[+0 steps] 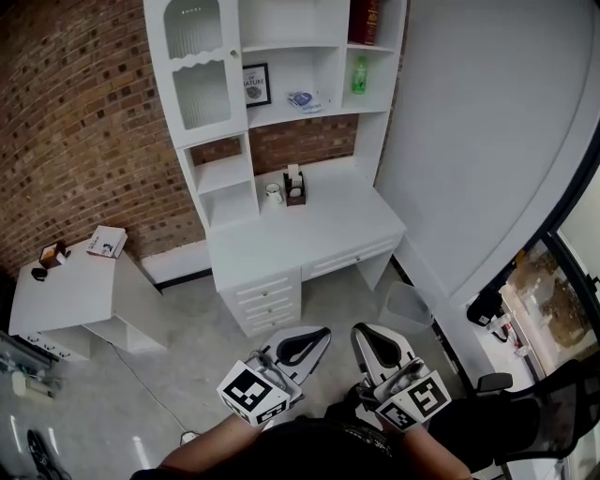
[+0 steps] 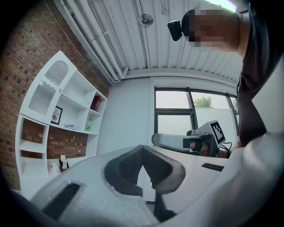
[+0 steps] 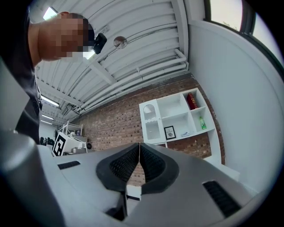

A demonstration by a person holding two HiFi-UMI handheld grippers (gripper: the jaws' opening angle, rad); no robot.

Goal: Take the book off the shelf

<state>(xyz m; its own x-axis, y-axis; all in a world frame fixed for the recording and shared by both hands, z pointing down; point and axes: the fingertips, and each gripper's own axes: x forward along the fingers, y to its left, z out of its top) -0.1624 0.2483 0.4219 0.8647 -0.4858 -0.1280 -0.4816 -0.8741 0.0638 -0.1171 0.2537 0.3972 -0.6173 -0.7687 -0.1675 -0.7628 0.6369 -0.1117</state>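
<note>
The dark red book stands upright in the top right compartment of the white shelf unit over the desk; it also shows as a red book in the left gripper view and a red book in the right gripper view. My left gripper and right gripper are held side by side close to my body, far below and in front of the shelf. Both are shut with nothing between the pads, as the left gripper and right gripper show in their own views.
A green bottle stands on the shelf under the book, with a framed picture to its left. A mug and a small holder sit on the desk. Left is a low white table; right, a bin and a chair.
</note>
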